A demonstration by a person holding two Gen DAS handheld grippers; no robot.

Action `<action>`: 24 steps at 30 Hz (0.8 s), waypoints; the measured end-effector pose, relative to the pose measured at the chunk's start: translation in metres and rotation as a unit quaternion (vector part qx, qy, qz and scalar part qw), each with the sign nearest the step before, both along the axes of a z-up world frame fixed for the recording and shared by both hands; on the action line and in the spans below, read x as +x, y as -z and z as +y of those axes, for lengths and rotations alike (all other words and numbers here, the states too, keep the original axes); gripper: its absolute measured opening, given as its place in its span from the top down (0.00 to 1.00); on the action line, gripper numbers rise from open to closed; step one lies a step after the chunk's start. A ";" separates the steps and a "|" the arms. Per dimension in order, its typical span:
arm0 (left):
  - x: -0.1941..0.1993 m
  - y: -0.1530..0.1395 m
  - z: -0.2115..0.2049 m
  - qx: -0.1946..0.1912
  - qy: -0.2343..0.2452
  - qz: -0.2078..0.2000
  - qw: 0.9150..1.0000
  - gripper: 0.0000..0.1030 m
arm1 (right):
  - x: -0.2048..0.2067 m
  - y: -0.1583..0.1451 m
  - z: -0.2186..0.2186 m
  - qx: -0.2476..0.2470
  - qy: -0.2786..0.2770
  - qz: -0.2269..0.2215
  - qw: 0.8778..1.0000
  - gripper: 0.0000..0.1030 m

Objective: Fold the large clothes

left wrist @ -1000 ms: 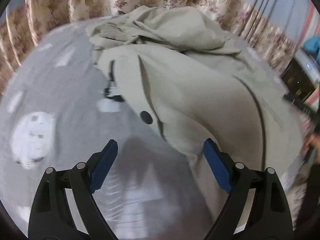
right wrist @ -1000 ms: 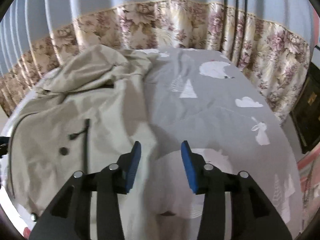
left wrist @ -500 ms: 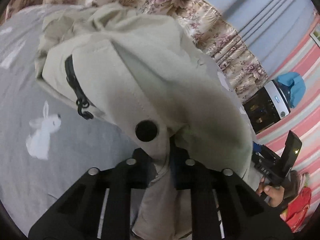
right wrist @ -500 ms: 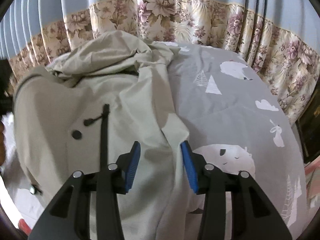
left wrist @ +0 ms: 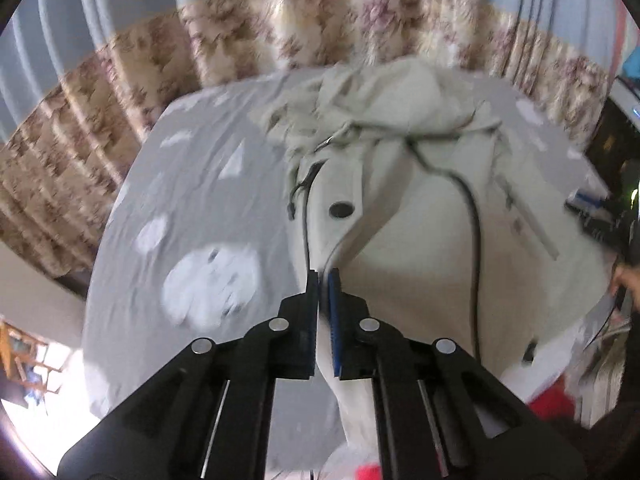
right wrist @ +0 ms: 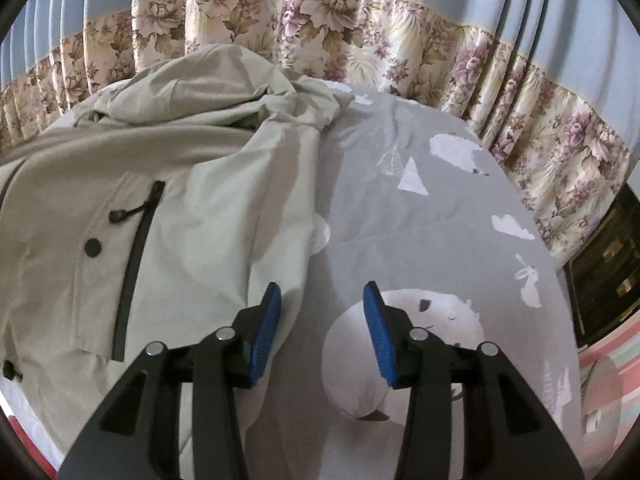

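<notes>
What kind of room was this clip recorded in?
Most likely a bedroom at home. A bed with a grey animal-print sheet fills the view, flowered curtains hang behind it, and a beige jacket lies spread on top.

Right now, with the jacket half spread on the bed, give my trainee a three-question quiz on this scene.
1. True or false: the left gripper is shut on the beige jacket.
2. Multiple choice: what lies between the jaws of the right gripper? A. the jacket's zip pull; B. bare grey bedsheet; C. the floral curtain.
3. Fill in: the round black snap sits beside the pocket's dark ____.

Key: 1 true; 2 B; 3 zip.
</notes>
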State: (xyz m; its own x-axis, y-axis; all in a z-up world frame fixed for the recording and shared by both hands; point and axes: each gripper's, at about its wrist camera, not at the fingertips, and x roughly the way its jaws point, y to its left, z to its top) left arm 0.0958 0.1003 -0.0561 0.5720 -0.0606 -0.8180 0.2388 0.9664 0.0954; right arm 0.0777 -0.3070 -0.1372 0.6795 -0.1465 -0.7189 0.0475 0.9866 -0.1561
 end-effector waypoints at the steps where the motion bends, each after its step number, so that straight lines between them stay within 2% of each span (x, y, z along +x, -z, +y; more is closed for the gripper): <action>1: -0.004 0.002 0.010 0.021 -0.022 -0.006 1.000 0.90 | 0.000 -0.003 -0.002 -0.004 0.003 -0.004 1.000 0.58; 2: -0.005 0.003 0.017 0.029 -0.032 -0.007 0.999 0.68 | 0.000 -0.006 -0.005 -0.002 0.006 -0.007 1.000 0.58; 3: -0.009 0.004 0.031 0.033 -0.053 -0.015 0.998 0.37 | -0.001 -0.009 -0.007 0.005 0.006 -0.010 1.000 0.58; 4: -0.010 0.006 0.042 0.040 -0.071 -0.025 0.996 0.25 | -0.002 -0.011 -0.010 0.022 0.003 -0.010 1.000 0.57; 5: -0.011 0.009 0.048 0.042 -0.076 -0.026 0.996 0.21 | -0.002 -0.013 -0.013 0.044 -0.001 -0.007 0.999 0.56; 7: -0.004 0.024 0.053 0.032 -0.077 -0.011 0.996 0.21 | -0.003 -0.012 -0.017 0.081 -0.007 -0.001 0.997 0.48; 9: 0.005 0.046 0.051 0.003 -0.060 0.016 0.998 0.21 | -0.005 -0.011 -0.018 0.112 -0.012 0.006 0.994 0.48; 11: 0.011 0.062 0.041 -0.007 -0.048 0.028 0.998 0.21 | -0.010 -0.008 -0.016 0.127 -0.011 0.010 0.992 0.45; 12: 0.014 0.068 0.037 -0.019 -0.038 0.034 0.999 0.21 | -0.012 -0.005 -0.015 0.136 -0.008 0.018 0.990 0.37; 16: 0.020 0.075 0.026 -0.051 -0.024 0.032 0.998 0.21 | -0.016 0.010 -0.007 0.156 -0.014 0.052 0.986 0.37; 17: 0.017 0.075 0.024 -0.057 -0.021 0.032 0.998 0.21 | -0.017 0.013 -0.001 0.161 -0.023 0.059 0.985 0.40; 18: 0.017 0.074 0.021 -0.062 -0.017 0.031 0.997 0.21 | -0.016 0.017 0.007 0.165 -0.036 0.070 0.983 0.61; 19: 0.017 0.075 0.018 -0.062 -0.015 0.029 0.998 0.21 | -0.017 0.018 0.014 0.151 -0.042 0.071 0.985 0.69; 21: 0.016 0.073 0.011 -0.059 -0.010 0.022 0.998 0.21 | -0.019 0.016 0.032 0.081 -0.054 0.058 0.994 0.92; 22: 0.016 0.072 0.010 -0.059 -0.008 0.020 0.998 0.21 | -0.021 0.013 0.036 0.049 -0.053 0.051 0.996 0.95; 24: 0.015 0.068 0.006 -0.065 -0.003 0.013 0.998 0.21 | -0.025 0.003 0.043 -0.052 -0.037 0.027 0.998 0.97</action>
State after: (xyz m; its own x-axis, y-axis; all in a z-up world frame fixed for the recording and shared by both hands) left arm 0.1105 0.1059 -0.1237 0.5506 -0.1650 -0.8183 0.2344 0.9714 -0.0381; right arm 0.0529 -0.2642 -0.1400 0.6513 -0.1737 -0.7387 -0.0357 0.9654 -0.2585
